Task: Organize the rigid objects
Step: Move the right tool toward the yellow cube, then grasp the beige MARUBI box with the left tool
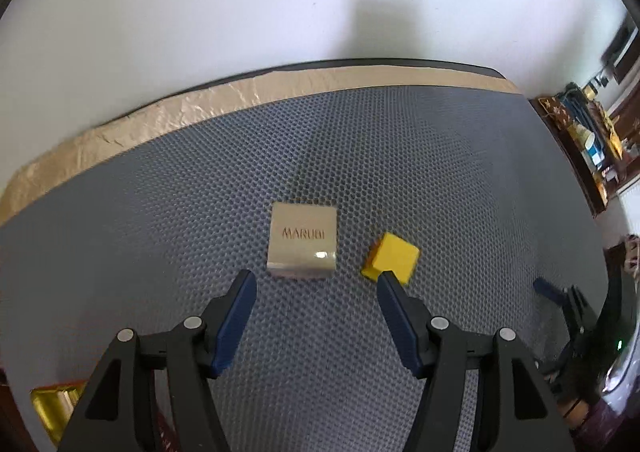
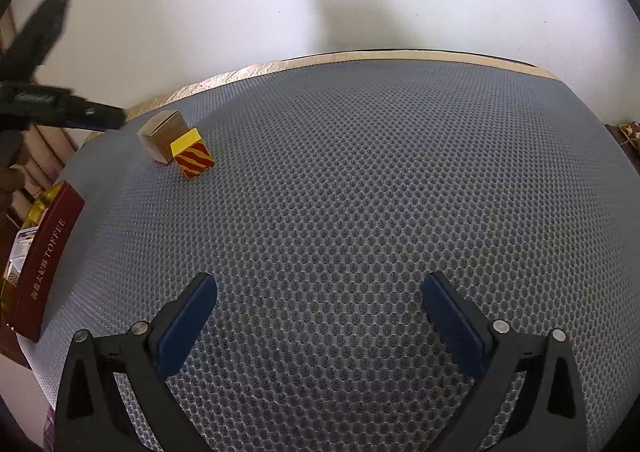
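Observation:
A beige box marked MARUBI [image 1: 302,244] sits on the grey mesh mat [image 1: 160,211], just ahead of my left gripper [image 1: 316,280], which is open and empty. A small yellow box [image 1: 394,256] lies right of the beige box, touching or just past my right fingertip [image 1: 386,280]. In the right wrist view the beige box [image 2: 164,135] and the yellow box with red stripes [image 2: 193,157] stand together at the far left. My right gripper [image 2: 320,288] is open and empty over bare mat [image 2: 360,171].
A dark red TOFFEE box [image 2: 46,264] stands at the mat's left edge, with a gold tin [image 1: 52,408] beside it. The other gripper's black frame [image 2: 48,107] shows at the left. A white wall rises behind the table. Cluttered shelves [image 1: 588,139] stand at the right.

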